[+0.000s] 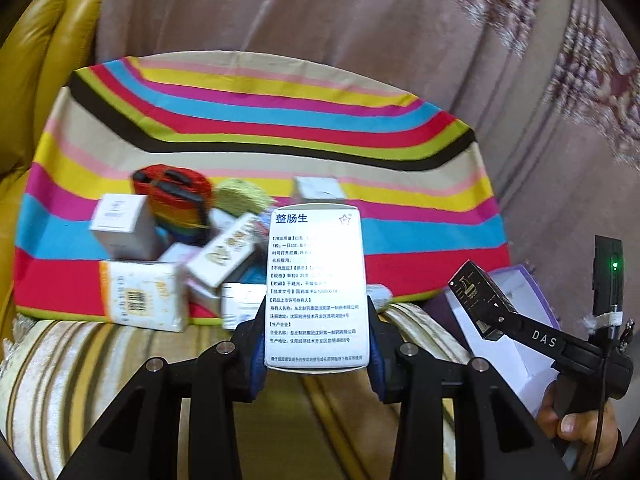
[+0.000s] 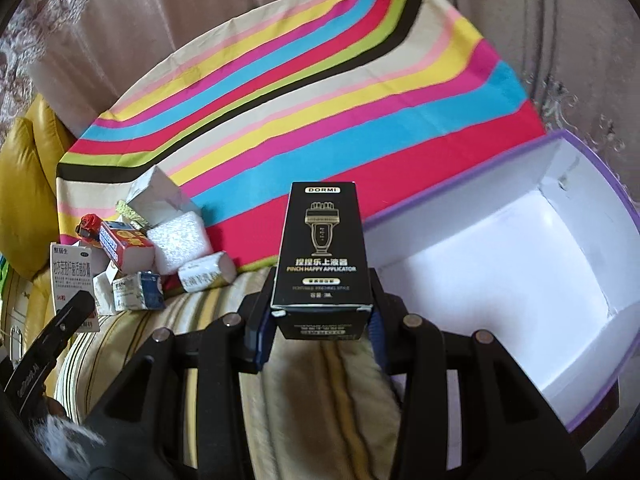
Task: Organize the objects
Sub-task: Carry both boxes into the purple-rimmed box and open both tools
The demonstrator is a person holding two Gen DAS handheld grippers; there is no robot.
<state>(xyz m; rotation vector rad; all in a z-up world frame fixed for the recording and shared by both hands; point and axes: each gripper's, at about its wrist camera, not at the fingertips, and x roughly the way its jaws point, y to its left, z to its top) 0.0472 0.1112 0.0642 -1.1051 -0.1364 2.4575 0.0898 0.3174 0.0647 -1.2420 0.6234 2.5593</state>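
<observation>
The white box (image 1: 316, 288) with blue print stands upright in the left claw (image 1: 318, 344), whose pads press its two sides, lifted above the striped cushion (image 1: 80, 368). The black box (image 2: 322, 252) sits the same way in the right claw (image 2: 320, 332), clamped at its lower end, just left of the open purple-edged box (image 2: 500, 280). Behind both, a heap of small boxes (image 2: 132, 272) lies on the near left edge of the rainbow-striped cloth (image 2: 320, 100)
</observation>
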